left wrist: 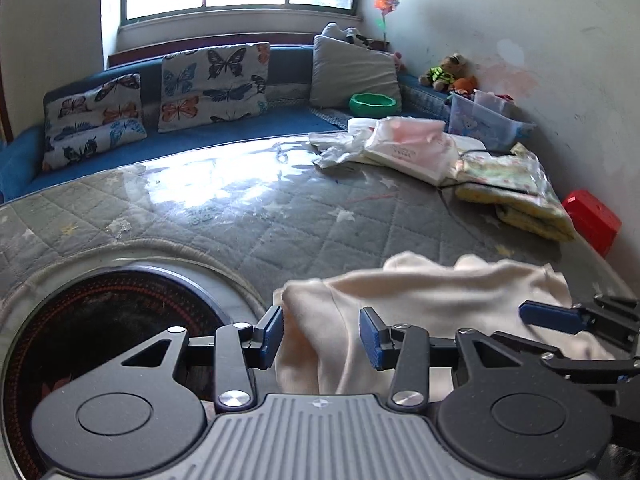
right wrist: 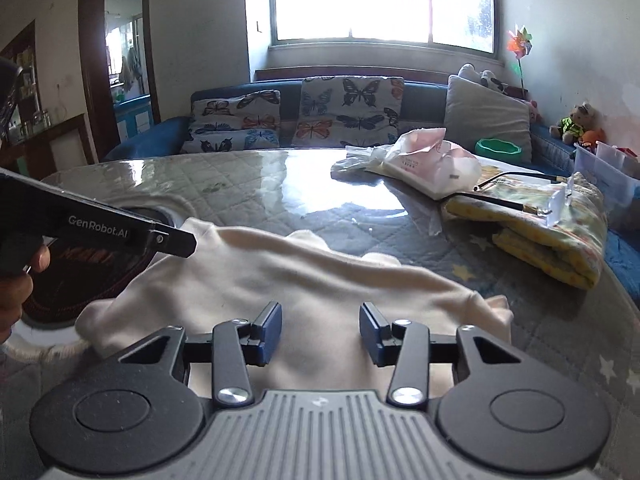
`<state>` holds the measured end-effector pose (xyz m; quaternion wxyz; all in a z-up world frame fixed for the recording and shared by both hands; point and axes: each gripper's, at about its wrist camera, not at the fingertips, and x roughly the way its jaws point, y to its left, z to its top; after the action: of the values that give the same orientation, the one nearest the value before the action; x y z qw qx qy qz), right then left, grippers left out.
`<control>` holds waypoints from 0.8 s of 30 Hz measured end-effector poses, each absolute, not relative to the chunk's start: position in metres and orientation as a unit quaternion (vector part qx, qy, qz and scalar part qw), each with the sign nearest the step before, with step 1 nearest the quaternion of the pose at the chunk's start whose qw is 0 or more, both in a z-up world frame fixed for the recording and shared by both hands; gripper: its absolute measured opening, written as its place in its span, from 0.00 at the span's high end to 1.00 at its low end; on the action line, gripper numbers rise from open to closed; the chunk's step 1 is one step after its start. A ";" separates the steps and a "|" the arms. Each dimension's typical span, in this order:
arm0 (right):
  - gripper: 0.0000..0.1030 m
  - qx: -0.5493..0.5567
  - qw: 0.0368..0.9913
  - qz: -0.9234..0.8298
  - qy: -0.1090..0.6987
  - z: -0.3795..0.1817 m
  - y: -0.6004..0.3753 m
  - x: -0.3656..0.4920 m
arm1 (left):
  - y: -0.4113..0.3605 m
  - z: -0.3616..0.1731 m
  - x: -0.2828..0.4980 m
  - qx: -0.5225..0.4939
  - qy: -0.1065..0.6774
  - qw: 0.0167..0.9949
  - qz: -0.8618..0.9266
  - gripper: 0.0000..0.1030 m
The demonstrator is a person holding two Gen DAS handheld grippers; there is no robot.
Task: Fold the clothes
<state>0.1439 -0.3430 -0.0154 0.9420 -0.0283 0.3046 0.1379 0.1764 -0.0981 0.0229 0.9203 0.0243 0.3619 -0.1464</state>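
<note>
Cream top (right wrist: 280, 280) is lying at the near edge of the counter (right wrist: 224, 200), partly draped over the round cooktop (left wrist: 100, 320) set into the counter's near left part. It's bunched and wrinkled, with no clean fold line anywhere, so I'd say the folding has barely started and pretty much all of it is left. A folded yellow blanket (right wrist: 540, 232) sits toward the far right edge with glasses (right wrist: 520, 200) on top. Can't tell whether that one counts as finished.

The top's long axis runs side to side along the near edge. The bumps on its far side might be collar or sleeves, honestly can't tell which end is which.

Left gripper (left wrist: 322, 332) has its fingers about half open with a hump of the cloth's left end between them, pads not pinching it. Right gripper (right wrist: 320, 332) is half open too, hovering over the middle of the cloth, gripping nothing.
</note>
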 end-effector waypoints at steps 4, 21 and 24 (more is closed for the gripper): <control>0.53 -0.044 0.942 0.131 0.305 -0.021 -0.342 0.121 | -0.100 0.015 0.166 0.045 0.366 0.918 -0.147 0.56; 0.46 -0.073 0.948 0.124 0.283 -0.016 -0.327 0.086 | -0.097 0.009 0.124 0.077 0.356 0.920 -0.143 0.48; 0.45 -0.068 0.948 0.128 0.285 -0.016 -0.325 0.084 | -0.094 0.007 0.120 0.075 0.362 0.919 -0.139 0.46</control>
<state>0.0840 -0.3248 -0.0158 0.9475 -0.0680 0.2849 0.1281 0.1198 -0.0945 0.0072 0.9187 0.0747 0.3621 -0.1389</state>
